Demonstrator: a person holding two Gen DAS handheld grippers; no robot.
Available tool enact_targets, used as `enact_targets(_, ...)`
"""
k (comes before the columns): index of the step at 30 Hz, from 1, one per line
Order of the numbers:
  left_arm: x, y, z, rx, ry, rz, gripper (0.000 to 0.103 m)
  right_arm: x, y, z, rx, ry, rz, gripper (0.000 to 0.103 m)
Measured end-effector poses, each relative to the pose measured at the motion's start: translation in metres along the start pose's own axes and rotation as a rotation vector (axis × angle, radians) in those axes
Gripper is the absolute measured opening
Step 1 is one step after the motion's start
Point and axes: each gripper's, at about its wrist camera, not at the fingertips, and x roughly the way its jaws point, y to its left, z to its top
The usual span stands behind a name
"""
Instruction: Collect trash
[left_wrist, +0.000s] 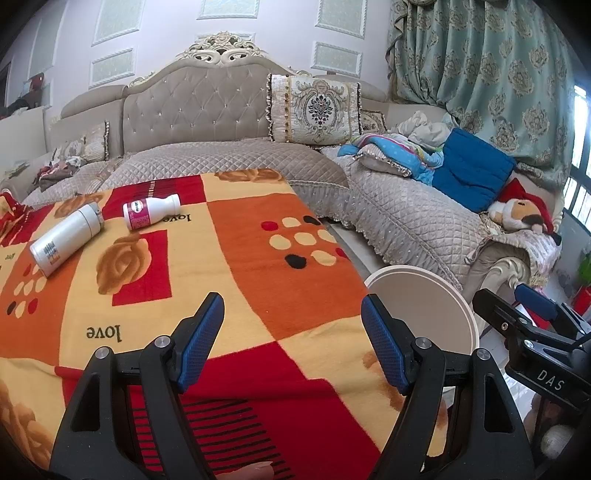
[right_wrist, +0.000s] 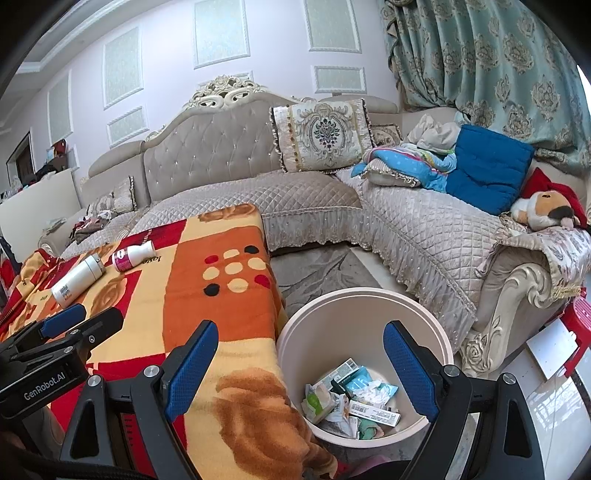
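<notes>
- Looks like we're sitting between pickups: the bin (right_wrist: 364, 306) is already holding wrappers and paper scraps (right_wrist: 351, 398), while two bottles are still lying on the blanket-covered table (left_wrist: 240, 266).
- The white bottle (left_wrist: 64, 236) and the pink-label bottle (left_wrist: 149, 212) are lying on their sides up around 10 o'clock in the left wrist view, well apart from both tools.
- The left gripper (left_wrist: 291, 339) is hovering over the blanket, fingers spread wide, nothing between them.
- The right gripper (right_wrist: 301, 369) is hanging above the bin, tilted down, also gaping and empty.
- My guess at the next move: reaching far forward-left for a bottle.
</notes>
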Motion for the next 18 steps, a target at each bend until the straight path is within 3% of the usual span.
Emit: enact_targets(18, 0.0069, -0.0063, -0.0040, 0.002, 0.026, -0.011, 0.076, 0.0068, -0.0028, -0.0017, 0.005, 0.026, -0.007, 0.089)
